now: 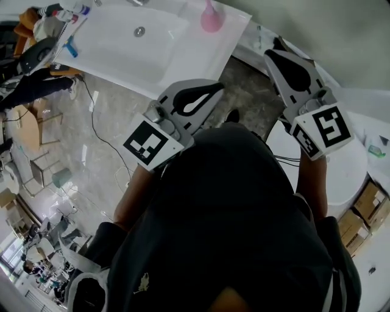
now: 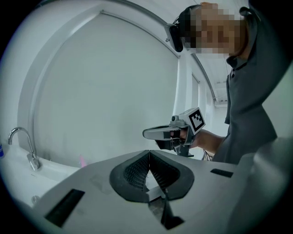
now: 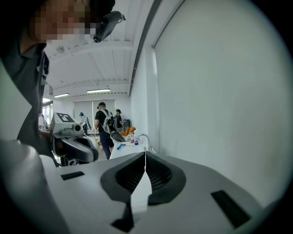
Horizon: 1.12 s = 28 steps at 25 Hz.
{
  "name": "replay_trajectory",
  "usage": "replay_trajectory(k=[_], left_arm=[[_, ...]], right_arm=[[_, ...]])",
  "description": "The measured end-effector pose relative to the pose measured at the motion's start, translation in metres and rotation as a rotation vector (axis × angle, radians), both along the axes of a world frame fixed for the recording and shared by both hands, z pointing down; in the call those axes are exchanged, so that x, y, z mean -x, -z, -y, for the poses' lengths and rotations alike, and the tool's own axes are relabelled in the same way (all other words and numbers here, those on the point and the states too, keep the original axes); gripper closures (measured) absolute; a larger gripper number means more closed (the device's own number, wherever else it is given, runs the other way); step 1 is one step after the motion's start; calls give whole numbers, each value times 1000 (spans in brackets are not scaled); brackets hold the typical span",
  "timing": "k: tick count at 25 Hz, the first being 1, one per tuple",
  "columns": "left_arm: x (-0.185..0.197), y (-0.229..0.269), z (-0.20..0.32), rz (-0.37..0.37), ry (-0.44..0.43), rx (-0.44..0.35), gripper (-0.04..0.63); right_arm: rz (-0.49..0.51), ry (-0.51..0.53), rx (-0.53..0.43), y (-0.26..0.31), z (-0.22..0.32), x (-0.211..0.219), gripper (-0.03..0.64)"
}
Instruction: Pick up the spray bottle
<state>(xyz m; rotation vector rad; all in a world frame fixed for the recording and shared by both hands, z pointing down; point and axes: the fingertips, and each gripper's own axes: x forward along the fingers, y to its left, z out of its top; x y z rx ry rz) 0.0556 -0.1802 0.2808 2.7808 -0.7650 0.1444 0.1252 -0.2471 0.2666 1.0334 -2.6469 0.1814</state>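
A grey stone floor (image 1: 103,134) spreads left of the white sink (image 1: 122,52). A pink spray bottle (image 1: 211,19) stands at the sink's right end. Near the sink, the left gripper (image 2: 149,155) and right gripper (image 3: 145,157) keep their jaws closed and empty, apart from the bottle.

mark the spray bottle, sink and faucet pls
Spray bottle (image 1: 211,18), head view, on its pink body.
Sink (image 1: 116,44), head view, on bare basin floor left of the drain.
Faucet (image 2: 32,159), left gripper view, on its base below the curved spout.
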Motion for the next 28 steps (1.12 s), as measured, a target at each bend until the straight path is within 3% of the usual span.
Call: replay_trajectory(k=[3, 6, 16, 28], left_arm=[[3, -10, 16, 36, 56, 23, 589], [8, -16, 27, 11, 95, 28, 589], [25, 10, 30, -7, -57, -70, 589], [86, -8, 50, -12, -128, -39, 589]], right_arm=[[12, 12, 16, -9, 16, -13, 607], [-4, 37, 31, -20, 22, -12, 607], [-12, -101, -12, 6, 17, 8, 607], [-70, -200, 20, -4, 27, 45, 607]])
